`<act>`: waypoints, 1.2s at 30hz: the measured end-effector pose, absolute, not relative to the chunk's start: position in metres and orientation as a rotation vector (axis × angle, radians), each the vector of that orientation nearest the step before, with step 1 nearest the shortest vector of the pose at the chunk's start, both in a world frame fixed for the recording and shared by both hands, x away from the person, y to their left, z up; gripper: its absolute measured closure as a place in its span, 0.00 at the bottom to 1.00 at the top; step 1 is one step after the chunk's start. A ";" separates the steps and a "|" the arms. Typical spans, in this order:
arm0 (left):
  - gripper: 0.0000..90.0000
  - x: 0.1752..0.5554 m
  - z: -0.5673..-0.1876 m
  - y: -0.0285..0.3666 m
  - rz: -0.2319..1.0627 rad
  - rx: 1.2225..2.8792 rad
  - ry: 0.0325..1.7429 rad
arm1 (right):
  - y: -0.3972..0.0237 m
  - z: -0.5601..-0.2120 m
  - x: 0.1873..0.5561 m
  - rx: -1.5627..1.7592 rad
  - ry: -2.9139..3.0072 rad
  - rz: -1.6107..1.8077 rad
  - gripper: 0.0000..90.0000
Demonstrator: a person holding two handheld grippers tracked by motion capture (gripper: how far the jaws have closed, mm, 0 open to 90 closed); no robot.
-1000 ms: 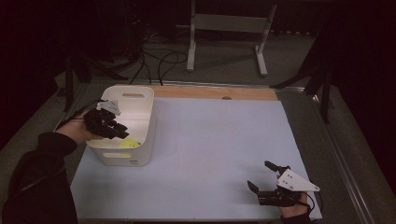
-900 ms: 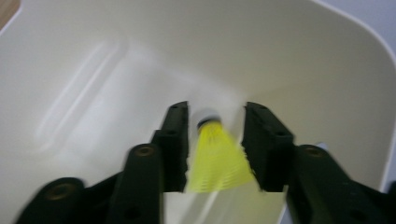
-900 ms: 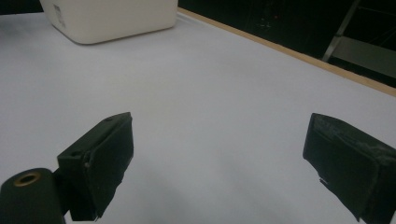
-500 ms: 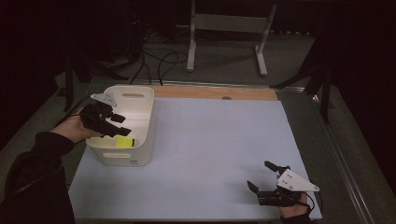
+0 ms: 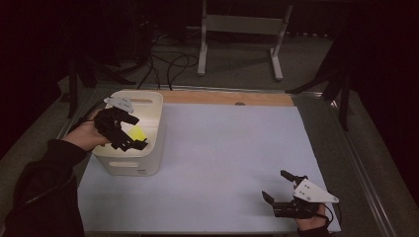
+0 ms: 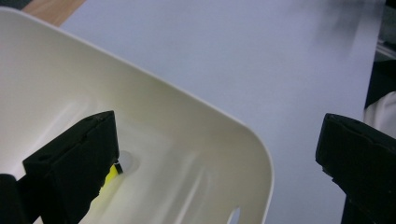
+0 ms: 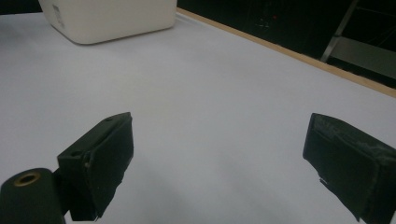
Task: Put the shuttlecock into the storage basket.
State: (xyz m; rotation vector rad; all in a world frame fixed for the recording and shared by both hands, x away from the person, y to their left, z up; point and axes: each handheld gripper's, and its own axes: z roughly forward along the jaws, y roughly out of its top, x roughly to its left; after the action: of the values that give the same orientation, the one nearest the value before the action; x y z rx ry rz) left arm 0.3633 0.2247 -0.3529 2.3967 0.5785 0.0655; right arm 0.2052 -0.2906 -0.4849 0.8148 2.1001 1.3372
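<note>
No lettering, brand, number or sign can be read anywhere. A small label sits on the side of the white bin point(image 7: 107, 18) in the right gripper view, and a dark mark shows low on the bin's front wall in the high view, but both are too small and blurred to make out.
</note>
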 end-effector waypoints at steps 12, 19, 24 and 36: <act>0.00 0.355 -0.350 0.194 0.046 2.420 0.485 | -0.291 -0.485 0.205 0.816 2.101 1.338 0.09; 0.00 0.347 -0.347 0.182 0.059 2.420 0.437 | -0.291 -0.485 0.205 0.817 2.101 1.339 0.09; 0.00 0.341 -0.347 0.173 0.060 2.419 0.403 | -0.291 -0.485 0.205 0.814 2.101 1.335 0.09; 0.00 0.328 -0.355 0.150 0.034 2.429 0.337 | -0.290 -0.484 0.205 0.816 2.100 1.338 0.09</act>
State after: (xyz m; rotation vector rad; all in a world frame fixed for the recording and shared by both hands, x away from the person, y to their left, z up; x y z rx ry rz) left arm 0.3279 0.1502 -0.3549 2.4293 0.3365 0.0336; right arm 0.2046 -0.2904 -0.4842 0.8161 2.0996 1.3385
